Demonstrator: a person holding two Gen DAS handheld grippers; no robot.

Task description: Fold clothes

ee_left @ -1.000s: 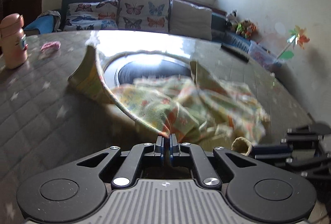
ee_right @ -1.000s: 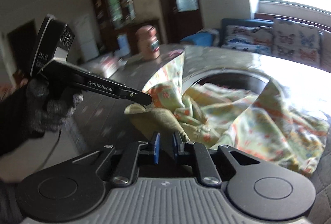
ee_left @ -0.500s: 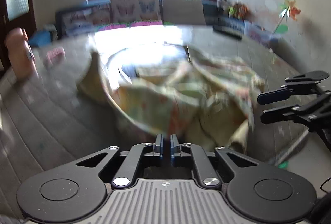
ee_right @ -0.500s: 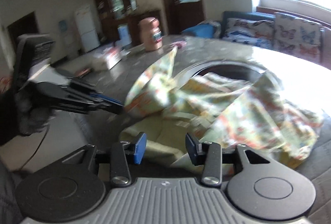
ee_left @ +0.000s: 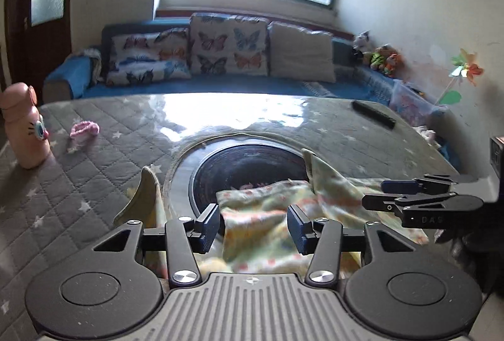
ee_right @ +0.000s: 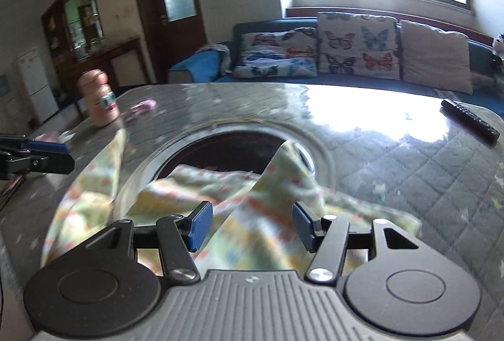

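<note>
One patterned cloth [ee_left: 267, 215] lies rumpled near the front edge of the table [ee_left: 94, 167], part of it spilling over the dark round inset [ee_left: 249, 164] in the table's middle, with one flap standing up toward the left edge and another peaking toward the right. The step in hand looks like a release between folds: the left gripper [ee_left: 253, 224] has its jaws opening, and the cloth shows in the gap between them but the pads do not press on it. The right gripper [ee_right: 249, 224] is the same, jaws opening, cloth below and between them, nothing pinched.

The cloth is not flat and no clean fold shows, so the task seems early or mid-way (the fabric is blurred in the right wrist view, so its edges are hard to read). The next move probably calls for finding two free corners or a hem, one for each gripper, and closing on a single layer, not a bunch, before drawing the cloth flat on the table.

Counted: one cloth, two grippers, one pink bottle [ee_left: 23, 126] by the left edge, one small pink thing [ee_left: 84, 130] beside it, one remote control [ee_right: 471, 120] near the far right corner, one round inset.
</note>
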